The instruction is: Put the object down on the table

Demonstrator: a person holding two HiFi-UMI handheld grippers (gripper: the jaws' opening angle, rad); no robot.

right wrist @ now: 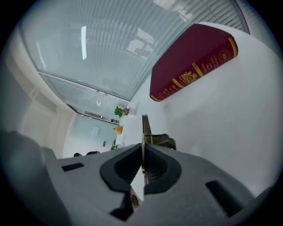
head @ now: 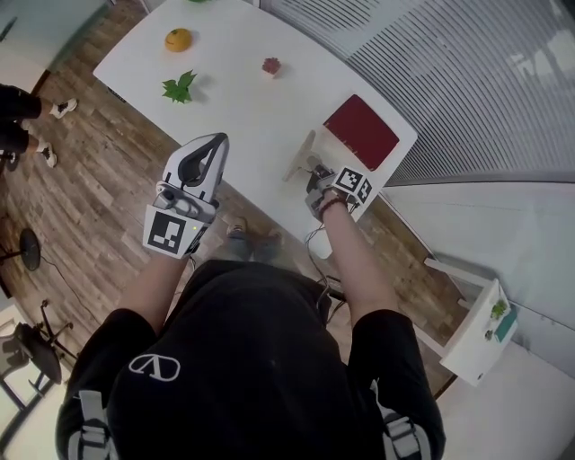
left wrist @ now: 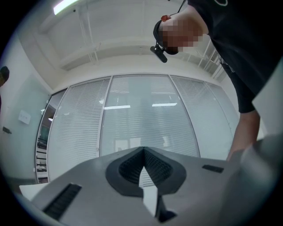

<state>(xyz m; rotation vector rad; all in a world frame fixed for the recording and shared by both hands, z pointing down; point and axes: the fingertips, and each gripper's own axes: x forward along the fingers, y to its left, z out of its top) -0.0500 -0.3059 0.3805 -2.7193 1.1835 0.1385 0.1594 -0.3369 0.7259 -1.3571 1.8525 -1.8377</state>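
Black shirt, right hand-held gripper clamping thin object, red book nearby

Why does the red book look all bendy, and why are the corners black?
Right gripper view: the wide lens bends the red book and the table edge and blackens the corners. Left gripper view: same round black border, plus a bright ceiling light. Head view: sharp, even light, soft shadows.

Dark red with gold spine ornament on the book; white on the table; black-and-white squares on the grey left gripper and right gripper; brownish on the flat object
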